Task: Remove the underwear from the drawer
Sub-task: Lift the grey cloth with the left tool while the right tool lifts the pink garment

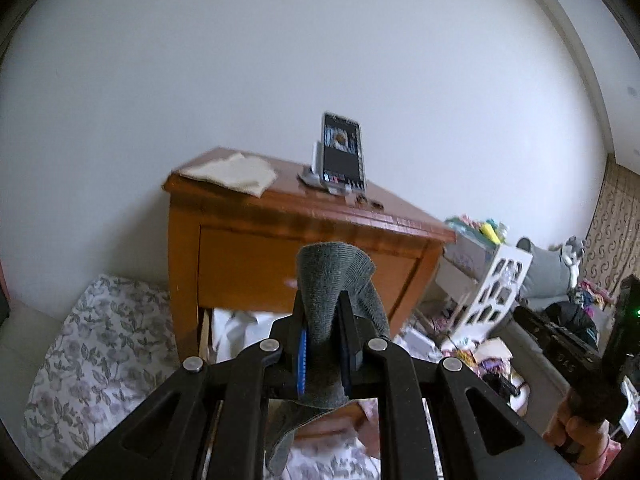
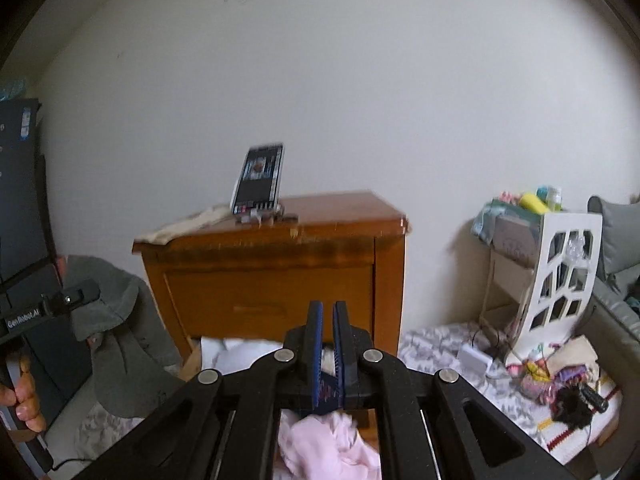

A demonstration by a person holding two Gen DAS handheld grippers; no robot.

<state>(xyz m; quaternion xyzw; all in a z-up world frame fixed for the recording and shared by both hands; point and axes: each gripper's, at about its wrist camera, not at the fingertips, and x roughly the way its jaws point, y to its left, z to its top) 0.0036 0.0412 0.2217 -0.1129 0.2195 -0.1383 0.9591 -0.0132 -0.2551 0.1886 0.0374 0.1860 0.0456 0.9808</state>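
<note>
- Floral bedding (image 1: 92,344): left of the wooden nightstand (image 1: 280,248), low down, white with a grey leaf print.
- Cream cloth (image 1: 230,172): folded, lying on the nightstand top toward its left corner.
- Phone (image 1: 343,151): upright in a stand on the nightstand top, right of the cloth, screen lit.
- Lower drawer (image 1: 224,332): pulled open under the closed upper drawer front of the nightstand; white cloth shows inside.
- Left gripper (image 1: 325,320): in front of the nightstand, jaws nearly together and clamped on the grey underwear (image 1: 332,280); the fabric loops above the blue pads and trails below them. In the right wrist view the garment (image 2: 120,320) hangs left of the nightstand, out of the drawer.
- Right gripper (image 2: 328,344): in front of the nightstand's lower part, jaws narrow with only a slit between the blue pads, nothing seen held.
- Pink garment (image 2: 332,444): below the right gripper, in front of the nightstand.
- White cut-out rack (image 2: 556,276): right of the nightstand, against the wall, colourful items on top.
- Hand (image 1: 580,436): far right of the nightstand, gripping a dark handle.
</note>
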